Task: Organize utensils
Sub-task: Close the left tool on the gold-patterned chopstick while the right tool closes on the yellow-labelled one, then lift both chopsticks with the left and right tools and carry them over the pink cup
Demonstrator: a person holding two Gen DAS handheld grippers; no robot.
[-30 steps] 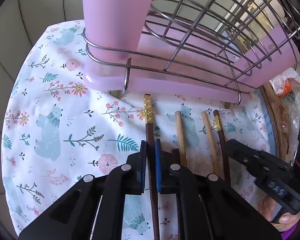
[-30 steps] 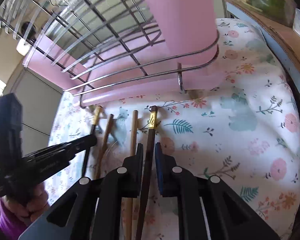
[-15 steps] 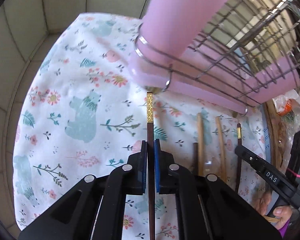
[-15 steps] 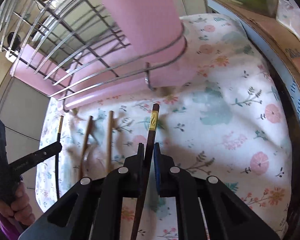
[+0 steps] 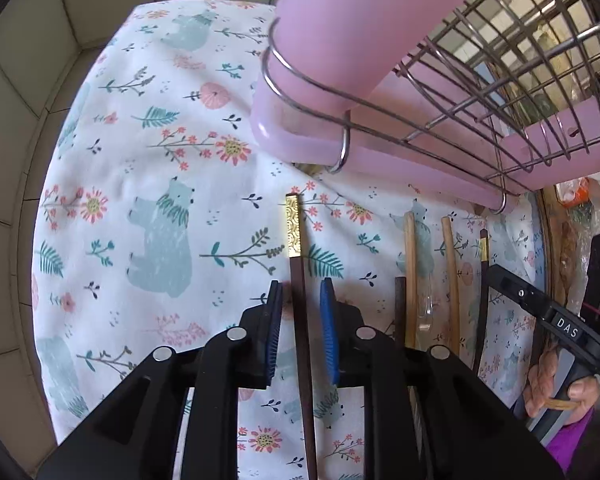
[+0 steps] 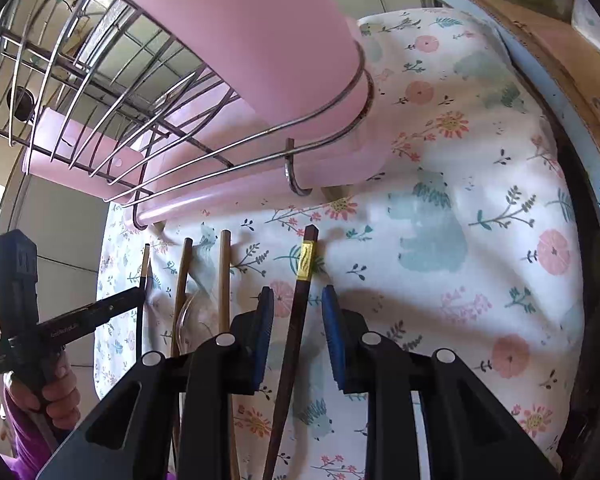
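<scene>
A white cloth (image 5: 148, 168) printed with pale teal bears, coral-pink flowers and teal leaf sprigs covers the table. The rack (image 5: 480, 92) is silver wire over a pastel pink tray (image 5: 300, 140) and pink cup (image 5: 360, 28). One dark brown chopstick (image 5: 300, 304) carries a gold patterned band; two others (image 5: 410, 264) are light tan wood. Each black tool has blue pads (image 5: 327, 320). A purple sleeve (image 6: 24, 456) shows at 8 o'clock in the right view.

- Ahead of the left gripper (image 5: 300, 312), the pink rack (image 5: 364, 152) blocks the way.
- To its left, the flowery cloth (image 5: 148, 168) lies bare.
- To its right, wooden chopsticks (image 5: 410, 264) lie close together.
</scene>
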